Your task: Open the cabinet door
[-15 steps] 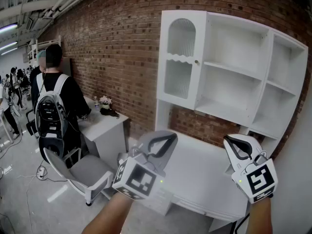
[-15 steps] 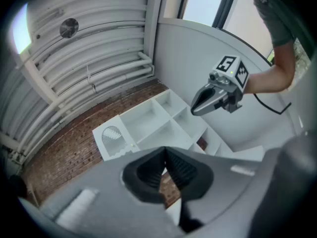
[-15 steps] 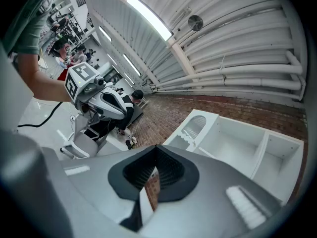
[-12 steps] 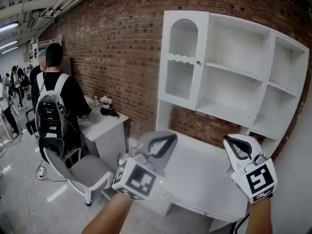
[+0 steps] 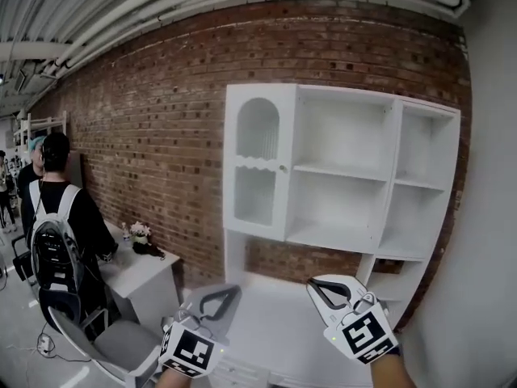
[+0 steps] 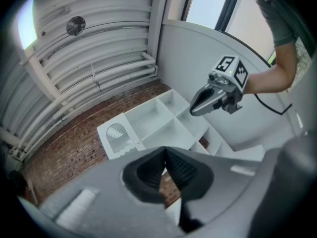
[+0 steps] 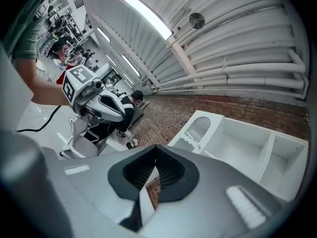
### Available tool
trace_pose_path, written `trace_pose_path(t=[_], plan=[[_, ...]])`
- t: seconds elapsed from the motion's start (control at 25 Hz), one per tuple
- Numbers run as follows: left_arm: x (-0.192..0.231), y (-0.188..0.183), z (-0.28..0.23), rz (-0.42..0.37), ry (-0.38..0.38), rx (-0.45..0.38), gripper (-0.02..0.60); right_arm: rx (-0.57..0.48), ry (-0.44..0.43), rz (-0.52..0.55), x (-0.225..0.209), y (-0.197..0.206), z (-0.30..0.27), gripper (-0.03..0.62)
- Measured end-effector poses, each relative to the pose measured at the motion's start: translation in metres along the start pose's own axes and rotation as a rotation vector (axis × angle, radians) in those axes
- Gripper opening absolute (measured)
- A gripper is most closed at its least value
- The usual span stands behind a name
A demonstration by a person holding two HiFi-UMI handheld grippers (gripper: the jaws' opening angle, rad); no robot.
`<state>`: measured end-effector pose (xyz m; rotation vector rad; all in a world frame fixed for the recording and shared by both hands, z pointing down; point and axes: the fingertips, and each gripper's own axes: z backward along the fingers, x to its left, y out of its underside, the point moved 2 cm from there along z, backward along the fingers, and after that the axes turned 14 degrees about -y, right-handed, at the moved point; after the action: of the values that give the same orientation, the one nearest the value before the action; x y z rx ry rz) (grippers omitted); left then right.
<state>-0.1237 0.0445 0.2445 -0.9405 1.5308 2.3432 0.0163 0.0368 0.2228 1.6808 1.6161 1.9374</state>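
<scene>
I hold my left gripper (image 5: 220, 301) and my right gripper (image 5: 320, 286) low in front of me, side by side over the white desk top (image 5: 275, 330); both point roughly level toward the red brick wall (image 5: 145, 136). In each gripper view the jaws meet at their tips with nothing between them; both hands are empty. The white arched cabinet door with ribbed glass panes (image 5: 257, 164) sits closed in the left bay of the white open shelf unit (image 5: 371, 176), above the desk; its small round knob (image 5: 283, 168) is on the door's right edge. Neither gripper touches it; both are well apart from it, lower down. At the left a person with a grey backpack (image 5: 55, 245) stands facing away.
</scene>
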Motion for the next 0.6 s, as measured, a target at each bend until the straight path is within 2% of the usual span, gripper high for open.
trace_pose_path(t=[0.2,0.36,0.6], plan=[[0.010,-0.005,0.004,0.005,-0.006,-0.020,0.000,0.015,0.022,0.000,0.002,-0.010,0.002,0.008],[0.000,0.003,-0.003,0.011,0.000,-0.030,0.000,0.011,0.032,-0.010,0.000,-0.001,0.000,0.008],[-0.014,-0.001,-0.043,0.009,-0.005,-0.010,0.000,-0.003,0.020,-0.018,-0.037,0.019,0.004,0.008]])
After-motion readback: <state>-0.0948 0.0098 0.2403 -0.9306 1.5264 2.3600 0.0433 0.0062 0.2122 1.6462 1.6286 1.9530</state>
